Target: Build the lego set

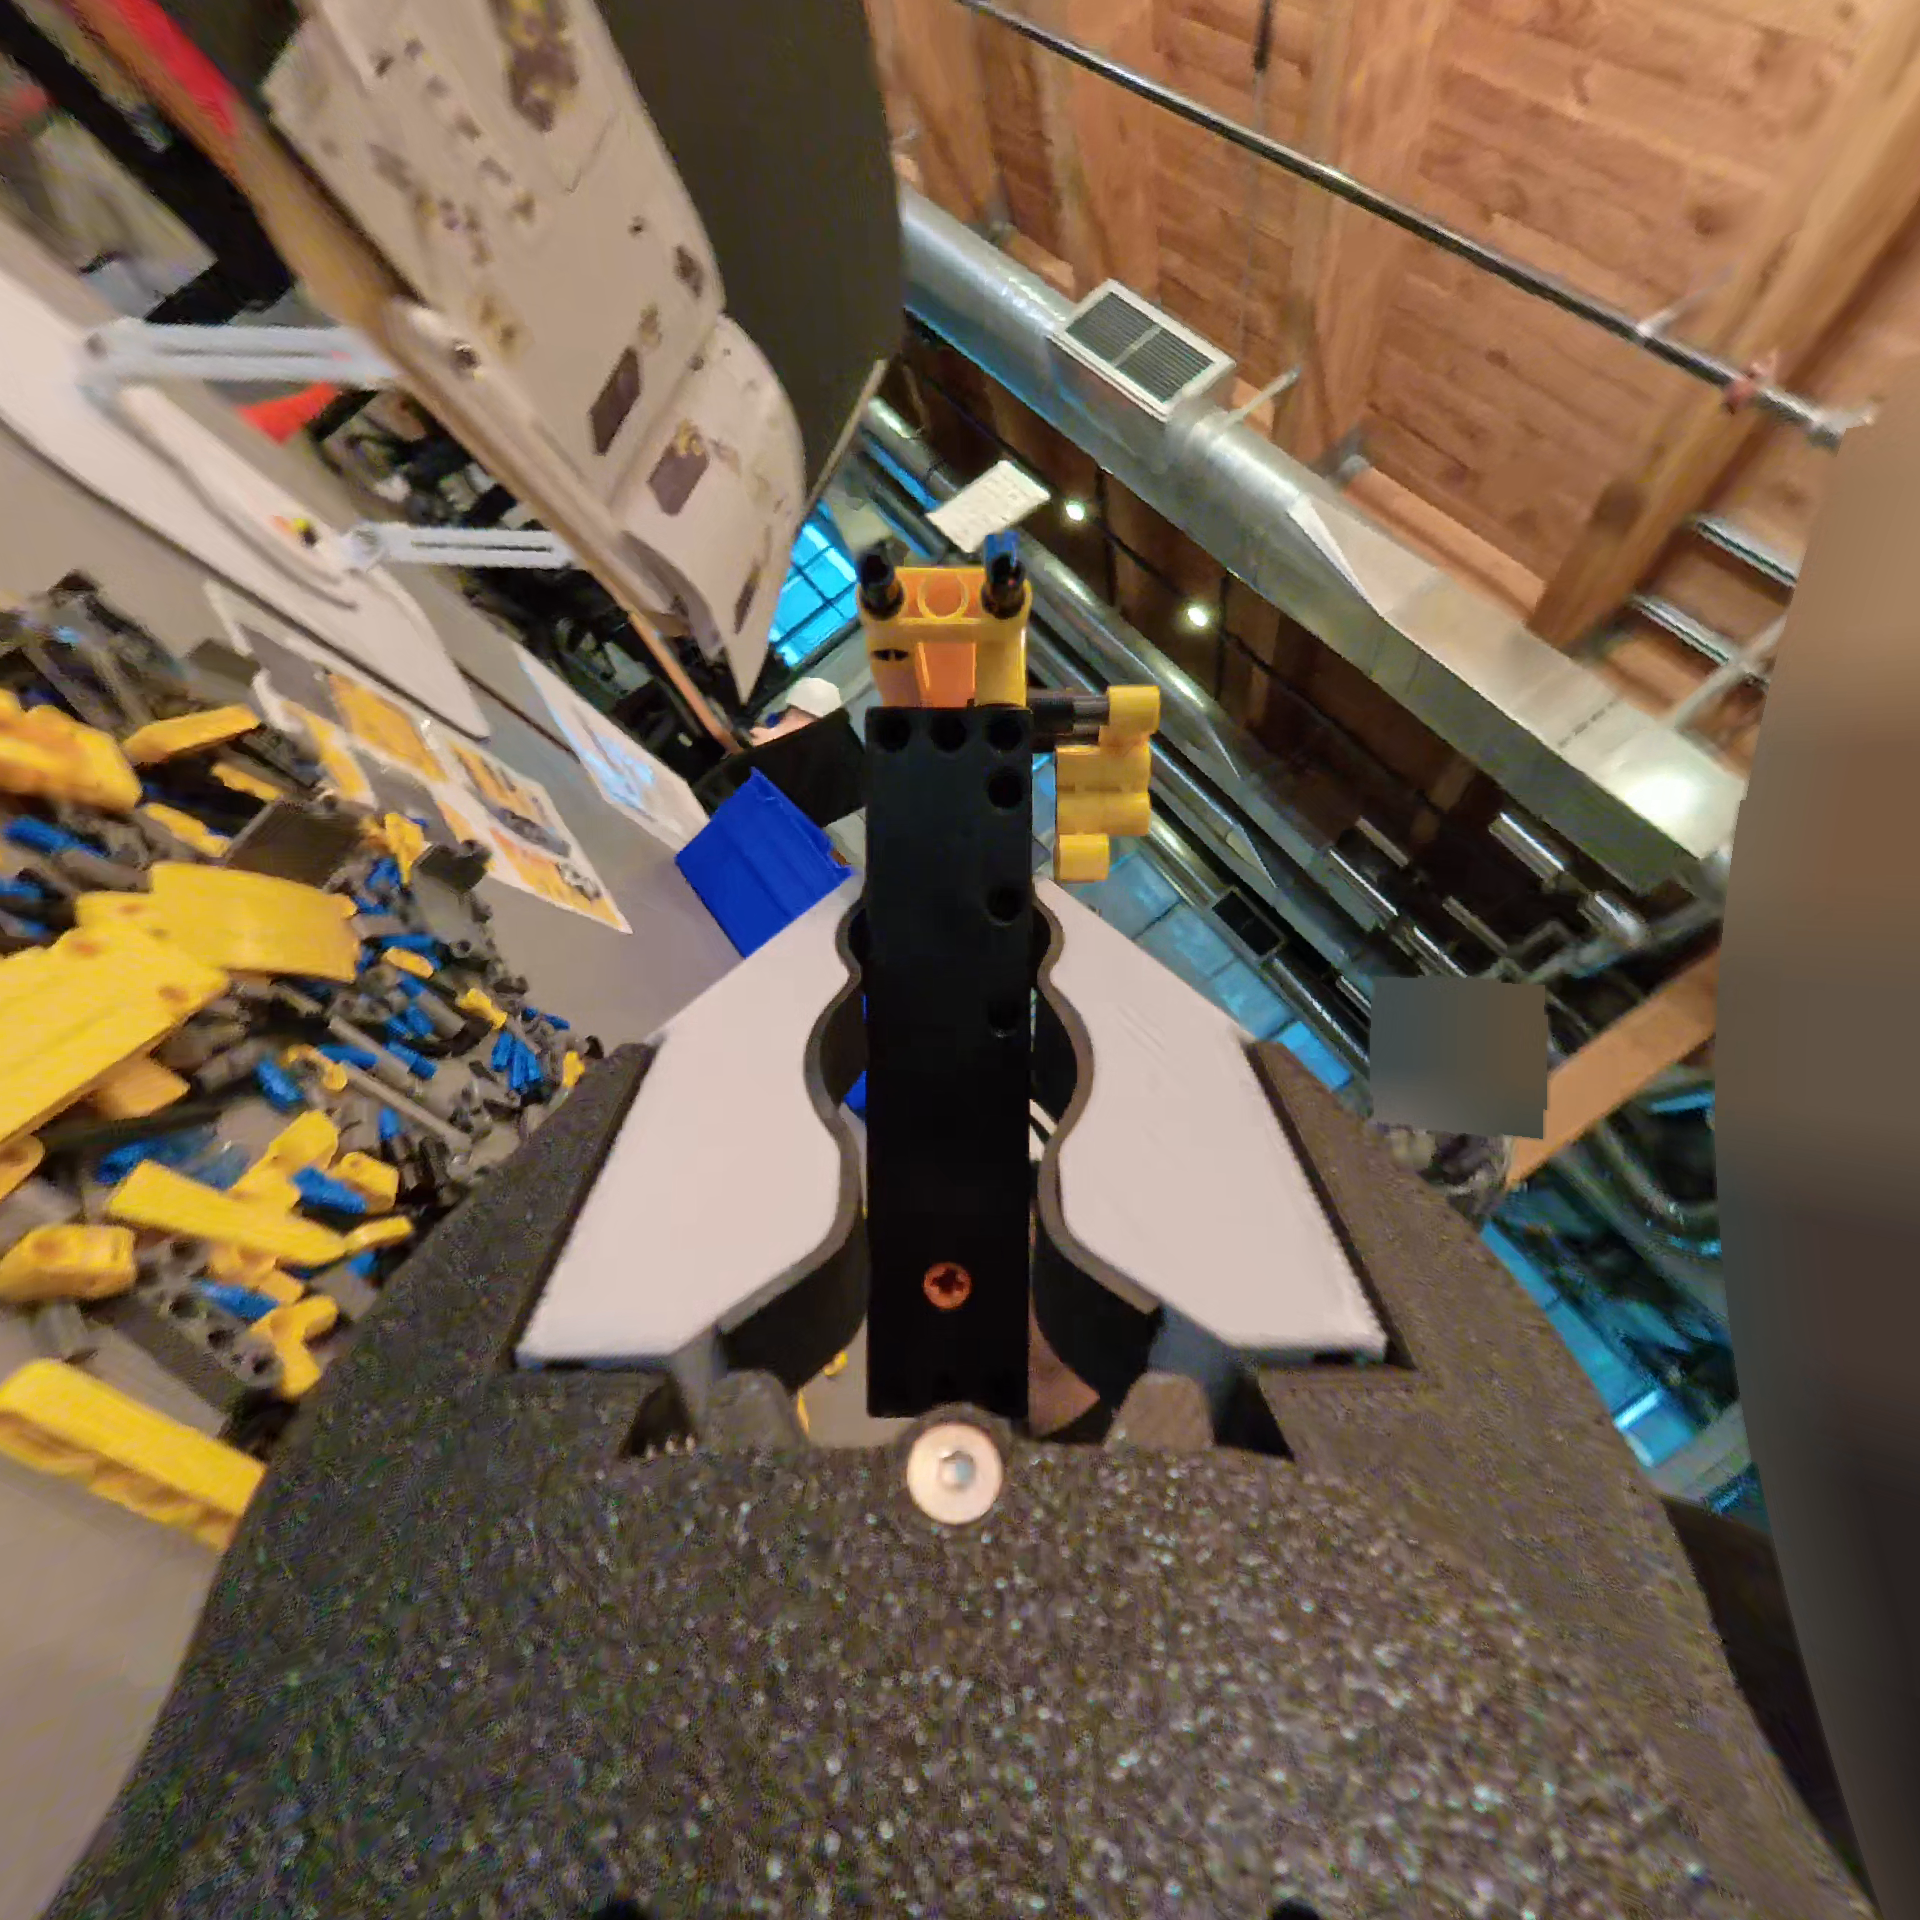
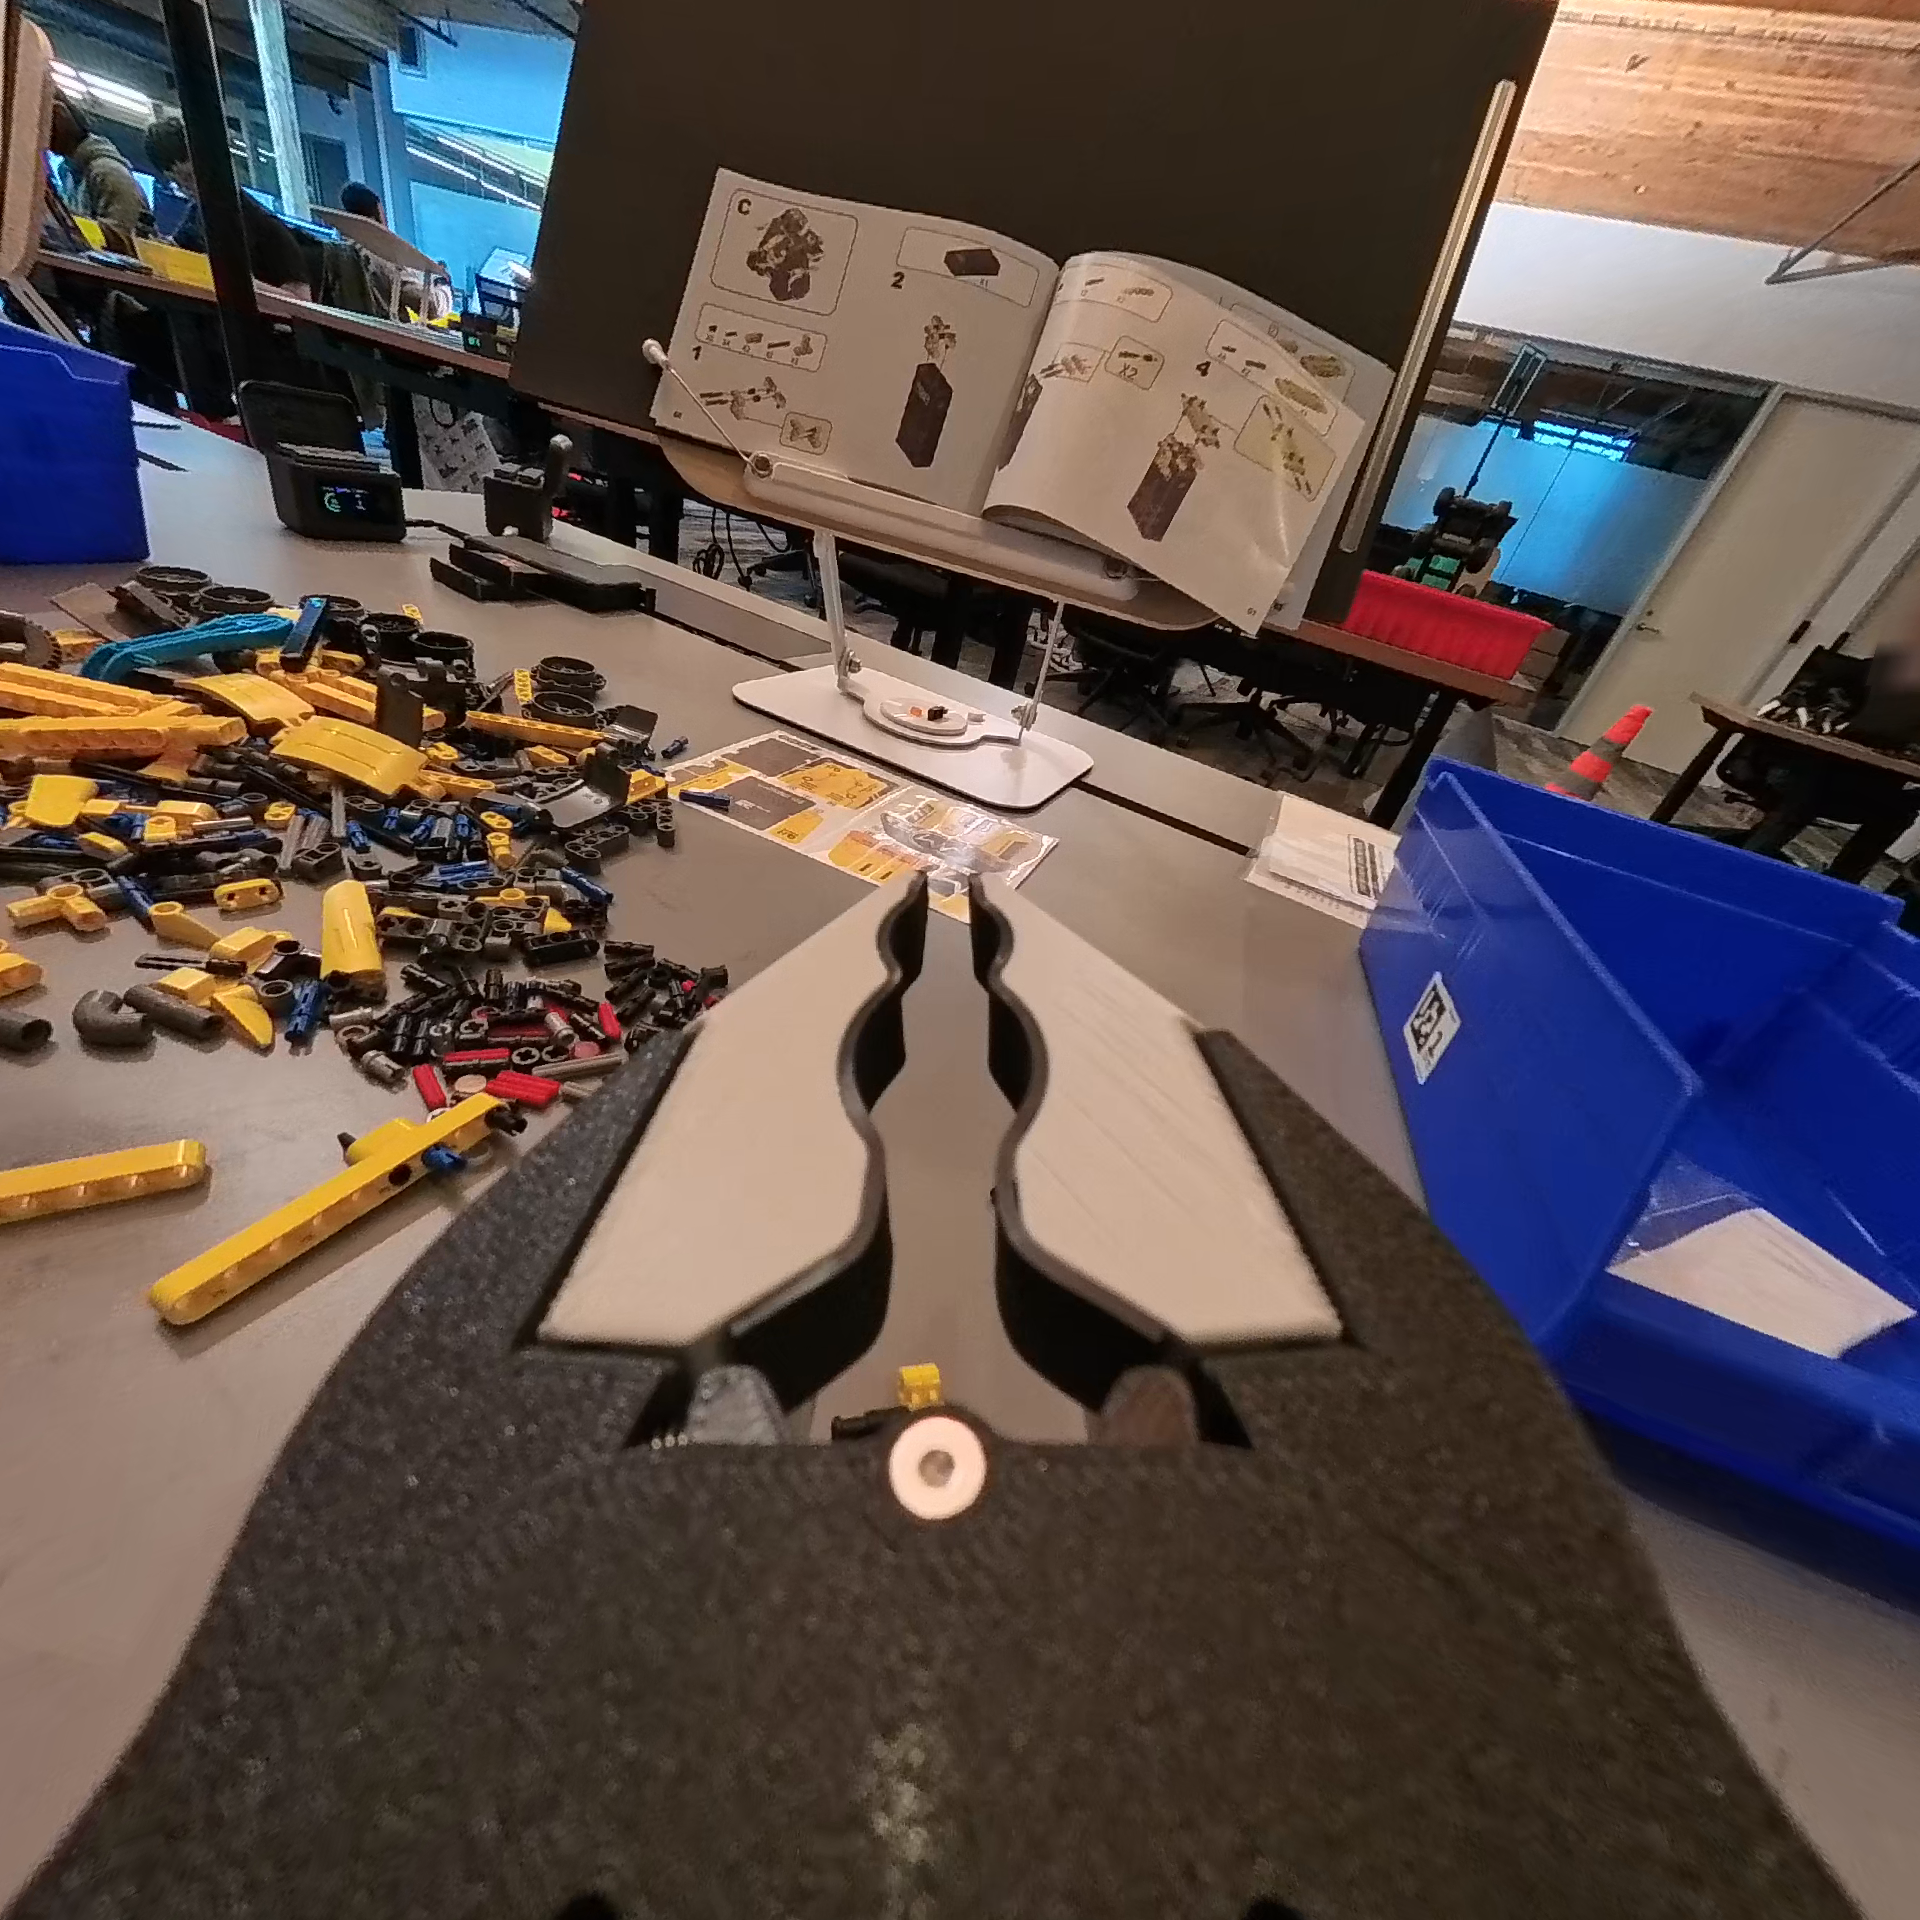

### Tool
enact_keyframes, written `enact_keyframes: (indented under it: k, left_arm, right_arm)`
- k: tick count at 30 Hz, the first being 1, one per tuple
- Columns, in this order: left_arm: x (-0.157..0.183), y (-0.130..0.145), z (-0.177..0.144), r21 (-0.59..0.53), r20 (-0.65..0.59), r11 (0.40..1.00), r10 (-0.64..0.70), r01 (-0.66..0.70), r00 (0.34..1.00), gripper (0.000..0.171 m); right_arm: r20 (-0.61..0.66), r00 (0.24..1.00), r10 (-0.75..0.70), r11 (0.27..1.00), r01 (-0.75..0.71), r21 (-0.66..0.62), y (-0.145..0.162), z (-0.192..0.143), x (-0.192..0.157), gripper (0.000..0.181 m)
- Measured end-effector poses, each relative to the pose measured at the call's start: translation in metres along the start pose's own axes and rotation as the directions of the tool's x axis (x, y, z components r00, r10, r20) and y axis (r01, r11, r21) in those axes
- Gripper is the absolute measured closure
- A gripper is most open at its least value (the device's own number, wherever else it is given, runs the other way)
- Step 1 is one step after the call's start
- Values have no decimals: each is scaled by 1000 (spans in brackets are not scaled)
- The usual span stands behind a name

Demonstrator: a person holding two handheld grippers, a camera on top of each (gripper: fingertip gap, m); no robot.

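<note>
Left wrist view shows my left gripper (image 1: pixel 948 935) squeezing a tall black block (image 1: pixel 948 1039) with yellow pieces (image 1: pixel 943 634) on top, lifted high and tipped up toward the ceiling. My right gripper (image 2: pixel 948 899) holds nothing — its tips sit almost together above the surface (image 2: pixel 790 904), near the pile of loose pieces (image 2: pixel 343 831) and the blue bin (image 2: pixel 1662 1091).

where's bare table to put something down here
Bare table lies ahead of the right gripper, between the sticker sheets and the blue bin. The loose yellow and black parts crowd the left side.
</note>
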State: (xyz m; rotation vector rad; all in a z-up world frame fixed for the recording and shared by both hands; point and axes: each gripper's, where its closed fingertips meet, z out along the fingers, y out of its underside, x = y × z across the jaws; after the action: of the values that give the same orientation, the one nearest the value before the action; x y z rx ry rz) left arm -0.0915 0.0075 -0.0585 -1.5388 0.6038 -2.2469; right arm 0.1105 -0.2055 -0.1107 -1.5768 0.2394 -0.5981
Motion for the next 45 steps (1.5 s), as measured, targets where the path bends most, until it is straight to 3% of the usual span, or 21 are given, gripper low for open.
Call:
enact_keyframes:
  k: [6,20,23,27,30,33,39,42,45]
  left_arm:
    - [-18,-3,-4,24,80,997,-80,78,994,147]
    - [-25,-7,-7,50,80,993,-106,102,991,146]
    - [-24,-7,-5,47,79,995,-88,85,993,146]
    - [-23,-7,4,9,92,1000,-11,10,996,146]
    - [-27,-8,17,-38,101,998,59,-55,993,146]
    - [-25,-12,35,-69,60,996,66,-61,996,146]
    - [-34,-18,69,-148,31,979,146,-139,989,144]
    - [-40,-15,80,-178,10,969,175,-171,984,146]
    - [-51,-15,88,-186,20,958,225,-218,974,145]
  right_arm:
    - [0,1000,0,1000,0,0,0,0,0,173]
    - [0,1000,-4,1000,4,-2,1,1,0,174]
    - [-28,998,-65,998,65,10,-3,2,7,174]
    - [22,993,-112,991,111,72,-43,7,7,174]
    - [170,984,-51,986,23,168,-86,19,-10,174]
    - [317,948,29,981,-87,173,-102,42,-26,174]
    - [365,924,118,993,-120,-17,-42,75,-44,174]
    - [261,964,54,999,-53,-11,-25,76,-22,179]
    - [192,975,116,993,-120,9,-29,76,4,180]
